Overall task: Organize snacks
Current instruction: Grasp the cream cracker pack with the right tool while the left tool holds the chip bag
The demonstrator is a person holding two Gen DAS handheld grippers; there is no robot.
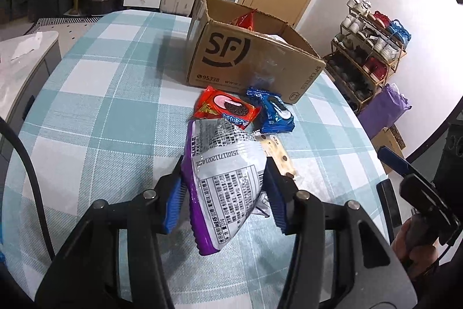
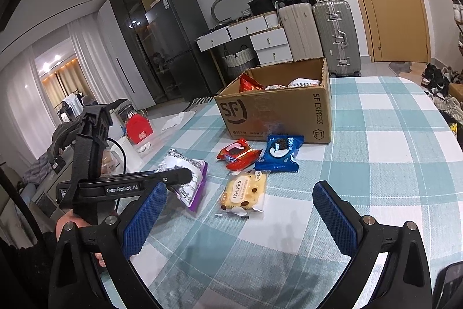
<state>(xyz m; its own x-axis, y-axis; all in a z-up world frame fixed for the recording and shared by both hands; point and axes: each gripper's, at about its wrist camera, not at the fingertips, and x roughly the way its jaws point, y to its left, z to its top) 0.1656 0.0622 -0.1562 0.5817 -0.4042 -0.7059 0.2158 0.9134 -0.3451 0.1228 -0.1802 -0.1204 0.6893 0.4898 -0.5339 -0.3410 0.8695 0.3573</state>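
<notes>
My left gripper (image 1: 225,193) is shut on a purple and silver snack bag (image 1: 222,181), held just above the checked tablecloth; it also shows in the right wrist view (image 2: 188,178). Beyond it lie a red Oreo pack (image 1: 227,109), a blue Oreo pack (image 1: 275,115) and a clear biscuit pack (image 1: 279,155). The open SF cardboard box (image 1: 254,60) stands behind them with snacks inside. My right gripper (image 2: 238,216) is open and empty, low over the table in front of the biscuit pack (image 2: 244,193), with the red pack (image 2: 237,154), blue pack (image 2: 280,154) and box (image 2: 277,112) farther back.
The table (image 2: 390,164) has a blue and white checked cloth. A shoe rack (image 1: 370,54) and a purple bag (image 1: 382,109) stand off the table's right side. Suitcases (image 2: 335,36), drawers and a fridge line the far wall.
</notes>
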